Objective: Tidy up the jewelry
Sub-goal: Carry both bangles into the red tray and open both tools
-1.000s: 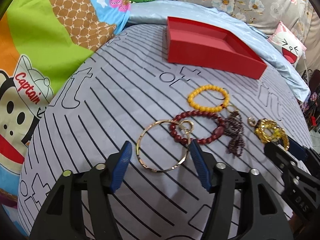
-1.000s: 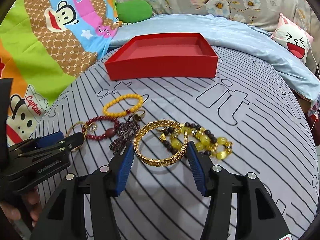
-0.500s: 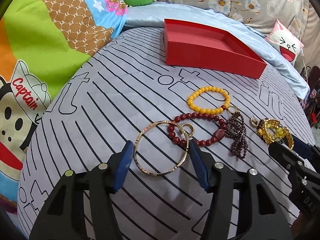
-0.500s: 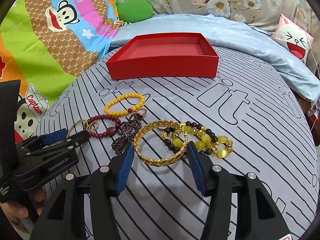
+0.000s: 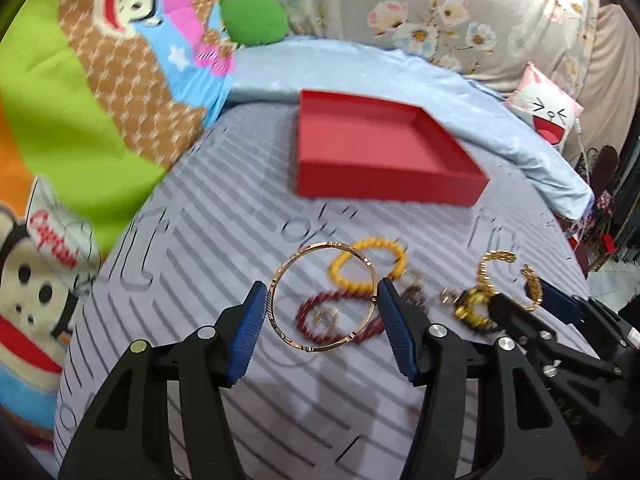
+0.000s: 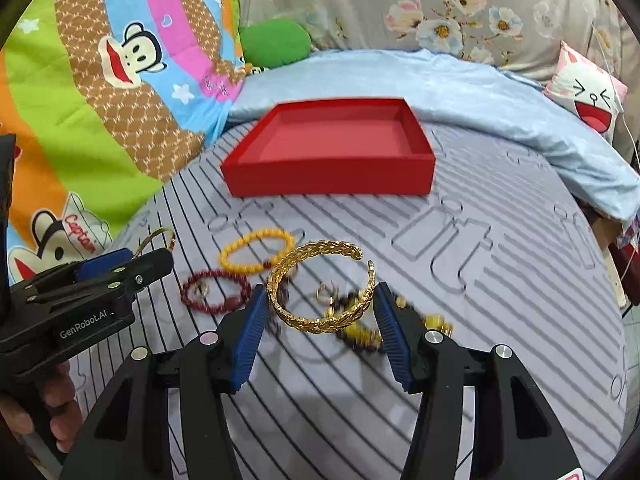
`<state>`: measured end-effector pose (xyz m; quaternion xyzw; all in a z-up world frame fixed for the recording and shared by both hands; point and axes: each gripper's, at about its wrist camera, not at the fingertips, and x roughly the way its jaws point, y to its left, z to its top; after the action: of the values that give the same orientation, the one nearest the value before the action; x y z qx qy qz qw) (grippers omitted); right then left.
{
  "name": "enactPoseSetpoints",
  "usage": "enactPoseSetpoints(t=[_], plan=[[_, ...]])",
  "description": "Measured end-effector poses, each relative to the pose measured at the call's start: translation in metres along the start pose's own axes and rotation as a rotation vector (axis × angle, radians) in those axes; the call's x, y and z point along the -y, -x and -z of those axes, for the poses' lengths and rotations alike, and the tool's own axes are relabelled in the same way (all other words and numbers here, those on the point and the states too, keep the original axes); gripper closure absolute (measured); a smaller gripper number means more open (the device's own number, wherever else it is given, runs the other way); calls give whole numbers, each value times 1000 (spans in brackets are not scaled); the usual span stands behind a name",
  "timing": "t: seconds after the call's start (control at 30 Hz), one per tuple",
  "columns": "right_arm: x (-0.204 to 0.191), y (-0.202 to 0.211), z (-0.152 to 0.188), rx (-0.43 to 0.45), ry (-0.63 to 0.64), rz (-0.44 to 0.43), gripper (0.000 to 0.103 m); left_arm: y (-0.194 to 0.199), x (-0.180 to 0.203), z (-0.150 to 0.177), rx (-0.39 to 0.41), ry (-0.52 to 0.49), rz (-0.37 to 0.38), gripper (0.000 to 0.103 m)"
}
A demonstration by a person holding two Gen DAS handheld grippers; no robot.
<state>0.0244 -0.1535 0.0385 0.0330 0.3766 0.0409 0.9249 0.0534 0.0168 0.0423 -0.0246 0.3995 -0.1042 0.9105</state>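
Between the blue fingers (image 5: 248, 332) of the left gripper (image 5: 322, 310) hangs a thin gold bangle (image 5: 324, 296), pinched at its two sides, the jaws about half open across its width after closing in on it. It is lifted clear of the grey striped bedspread (image 5: 224, 240). Under it, toward 6 o'clock of the ring, lies a dark red bead bracelet (image 5: 316, 314), and at 1 o'clock a yellow bead bracelet (image 5: 370, 266); both are blurred.

The right gripper (image 6: 320, 312) has its fingers (image 6: 250, 340) about half open too, pressed on the sides of a braided gold cuff bangle (image 6: 320, 286), held above the bedspread with its gap turned toward 1 o'clock. Below it, at 4 o'clock, a string of yellow and dark beads (image 6: 360, 334) lies blurred, with a small ring-like piece (image 6: 326, 292) seen through the cuff.

At 12 o'clock from both grippers stands an open red box (image 6: 332, 178), well apart from the jewelry, with only bare bedspread between. Behind the box lies a pale blue blanket (image 6: 440, 88), with a green cushion (image 6: 276, 42) at 11 o'clock, a cartoon monkey quilt (image 6: 100, 92) at 10 o'clock and a laughing-face pillow (image 6: 588, 100) at 2 o'clock. A person's hand (image 6: 52, 412) shows at 8 o'clock in the right wrist view, holding the left gripper's handle.
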Motion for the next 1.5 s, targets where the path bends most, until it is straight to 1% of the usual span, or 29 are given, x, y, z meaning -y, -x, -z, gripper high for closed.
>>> enactPoseSetpoints(t=[0.1,0.23,0.4,0.5,0.6,0.7,0.77,0.83,0.9,1.03,1.17,1.27,1.37,1.5], plan=[[2,-3,-20,24,5,-13,51,-3,9,-18,19,-26,19,49],[7,-14,-54,62,21,-17,51,-16,21,-56,55,-71,44,49],[24,-43,-116,99,11,-17,51,-44,28,-110,87,-94,59,49],[37,-71,-149,82,-15,-28,51,-74,28,-147,94,-99,64,49],[48,-107,-183,51,-25,-23,51,-108,26,-176,63,-95,86,49],[61,-144,-208,0,-63,-46,51,-141,27,-200,40,-100,73,49],[71,-173,-223,-36,-78,-41,51,-162,27,-212,20,-104,65,49],[77,-192,-231,-69,-94,-44,51,-184,27,-222,-8,-117,58,49],[85,-216,-238,-120,-119,-63,51,-204,28,-229,-43,-133,62,49],[87,-238,-242,-156,-107,-45,50,-231,27,-233,-94,-128,58,49],[89,-254,-245,-185,-101,-31,50,-244,24,-231,-114,-114,59,49],[89,-257,-244,-180,-90,-17,49,-251,24,-230,-140,-107,58,48],[88,-255,-241,-172,-85,-13,49,-250,22,-230,-129,-96,56,49],[84,-248,-239,-162,-79,-12,49,-244,24,-230,-98,-104,21,49]])
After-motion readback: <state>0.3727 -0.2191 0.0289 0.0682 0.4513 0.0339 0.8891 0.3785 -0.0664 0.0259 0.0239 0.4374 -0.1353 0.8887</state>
